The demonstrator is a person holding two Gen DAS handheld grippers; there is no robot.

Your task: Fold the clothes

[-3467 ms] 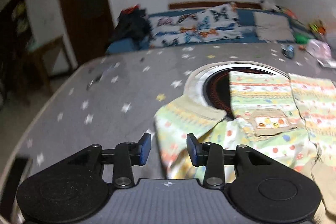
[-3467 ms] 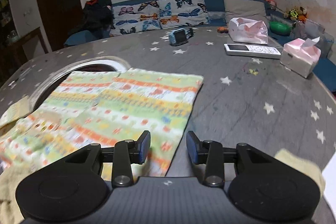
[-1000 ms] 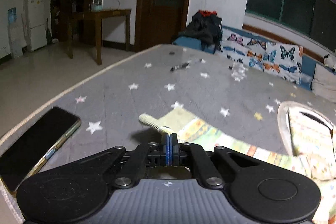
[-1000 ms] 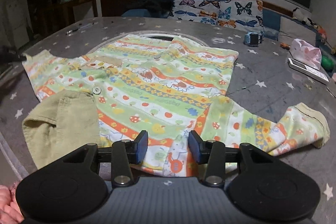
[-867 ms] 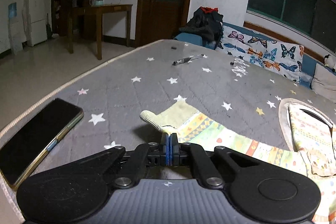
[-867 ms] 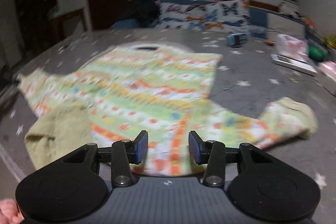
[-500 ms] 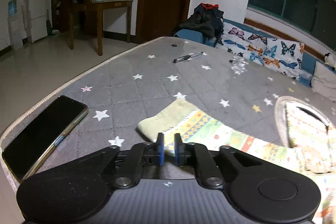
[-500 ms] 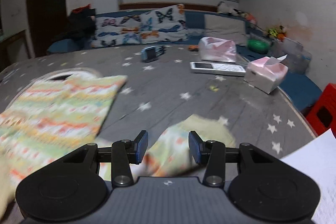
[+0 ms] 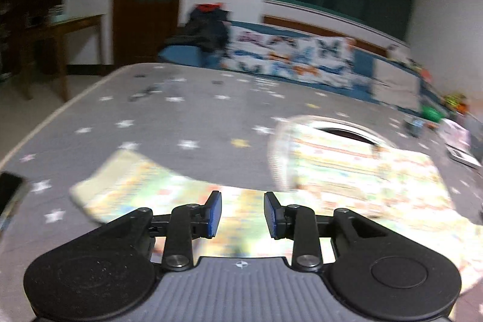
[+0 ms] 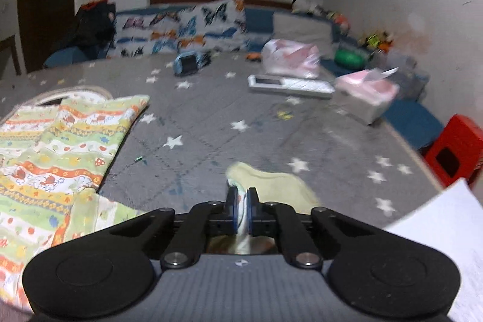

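The shirt (image 10: 51, 147) lies spread flat on the grey mat (image 10: 211, 116), its sleeves out to either side, apparently laid out for folding. The right gripper (image 10: 240, 208) is closed on the right sleeve's cuff (image 10: 271, 183), probably to draw that sleeve over the shirt. The left gripper (image 9: 242, 215) hangs wide open and empty above the shirt's left sleeve (image 9: 126, 180).

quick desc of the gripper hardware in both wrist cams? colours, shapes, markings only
Both look identical. The left gripper and right gripper have matte black linkage arms with silver pivot screws, blue pads on the fingers, two round black discs at the base, and a grey ribbed centre plate carrying a small crosshair mark. No cables, sleeves or hands show.
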